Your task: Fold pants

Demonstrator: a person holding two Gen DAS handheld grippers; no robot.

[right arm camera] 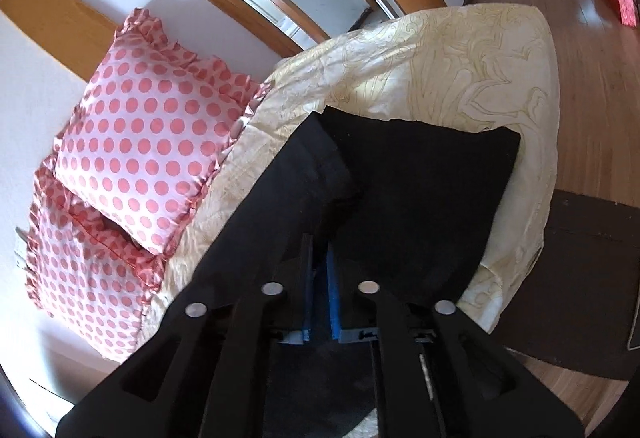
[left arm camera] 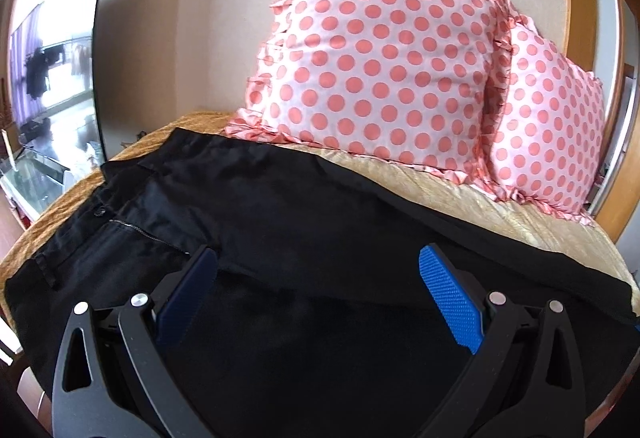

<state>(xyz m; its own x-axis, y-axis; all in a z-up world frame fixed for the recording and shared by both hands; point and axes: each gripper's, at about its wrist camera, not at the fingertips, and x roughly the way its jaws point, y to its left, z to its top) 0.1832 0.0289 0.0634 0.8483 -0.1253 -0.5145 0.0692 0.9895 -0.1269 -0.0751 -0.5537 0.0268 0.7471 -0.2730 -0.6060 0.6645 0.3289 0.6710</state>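
Black pants (left arm camera: 280, 222) lie spread on a bed, waistband with zipper (left arm camera: 132, 228) at the left, legs running right. My left gripper (left arm camera: 318, 262) is open, its blue pads (left arm camera: 448, 298) wide apart just above the pants' middle, holding nothing. In the right wrist view the pant legs (right arm camera: 420, 189) end at the hems near the bed's far corner. My right gripper (right arm camera: 320, 258) is shut on a fold of the black fabric, with the cloth pinched between its blue pads (right arm camera: 333, 290).
Two pink polka-dot pillows (left arm camera: 380, 57) (right arm camera: 148, 141) lean on the wall behind the pants. The cream bedspread (right arm camera: 440, 65) ends at the bed's edge, with wooden floor (right arm camera: 592, 77) beyond. A television (left arm camera: 56, 77) stands at the left.
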